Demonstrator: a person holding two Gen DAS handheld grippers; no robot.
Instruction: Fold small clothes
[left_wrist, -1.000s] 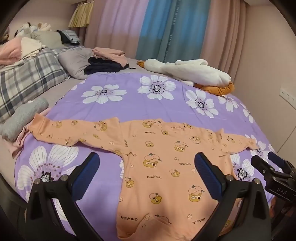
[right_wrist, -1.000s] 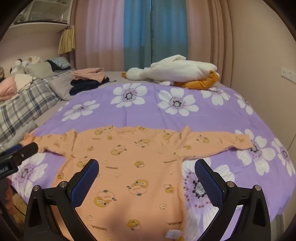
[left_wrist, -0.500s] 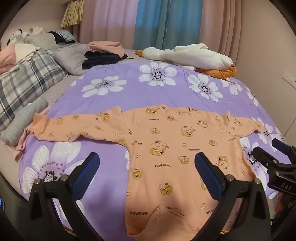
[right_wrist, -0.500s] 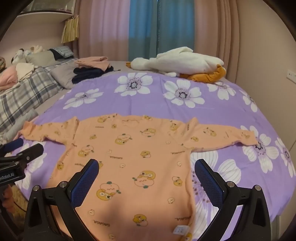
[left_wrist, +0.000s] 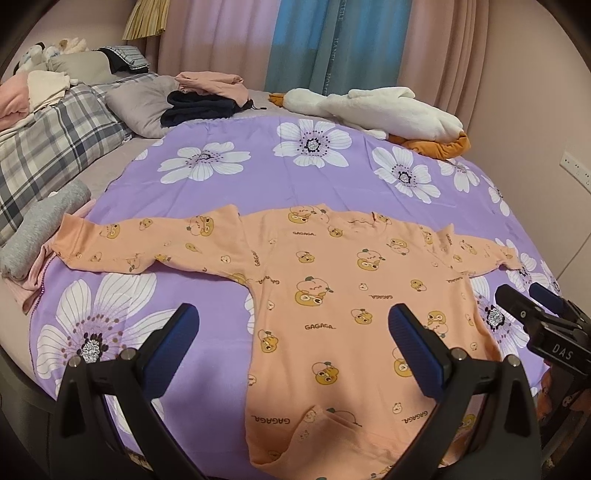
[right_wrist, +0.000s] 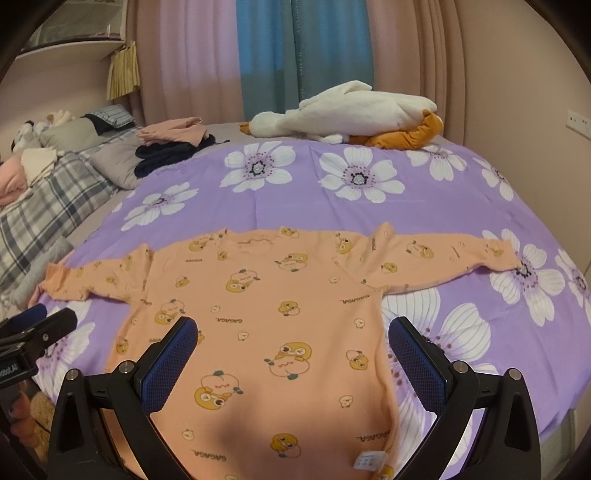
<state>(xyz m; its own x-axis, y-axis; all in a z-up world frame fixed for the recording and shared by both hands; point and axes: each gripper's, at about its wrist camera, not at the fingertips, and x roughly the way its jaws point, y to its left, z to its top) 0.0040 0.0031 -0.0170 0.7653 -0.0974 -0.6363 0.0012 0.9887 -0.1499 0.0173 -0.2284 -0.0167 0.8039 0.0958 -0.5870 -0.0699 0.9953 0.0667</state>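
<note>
Ok so from my end: orange long-sleeve top (left_wrist: 354, 314) is laid flat on the purple flower sheet (left_wrist: 280, 184), hem at the near edge of the bed, neck pointing toward the far edge, both sleeves spread out sideways. Cartoon print + "GAGAGA" text all over it.

Stuff around: big white plush goose (right_wrist: 354, 110) w/ orange feet lying along the far edge by the curtains (right_wrist: 266, 55). Small stack of folded clothes (left_wrist: 207, 99), pink on top of dark navy, at the far left corner on a grey pillow (left_wrist: 136, 107). Plaid blanket (left_wrist: 48, 144) down the left edge, and a rolled grey item (left_wrist: 40, 229) just beside the left cuff, looks like touching or nearly, can't tell. Nothing sits on the top itself.

View diffs: right cam shows the white care tag (right_wrist: 369, 461) at the hem and the right sleeve out to the cuff; left cam cuts that cuff close to the frame edge but gives the left sleeve and grey roll way clearer. Each cam also catches the other tool at its side.

Claws: left gripper (left_wrist: 293, 354) is spread wide, blue pads (left_wrist: 173, 347) apart, holding nothing, over the lower left part of the body. Right gripper (right_wrist: 291, 365) same deal, wide apart, empty, above the lower body. Whether either touches the fabric, can't tell.
</note>
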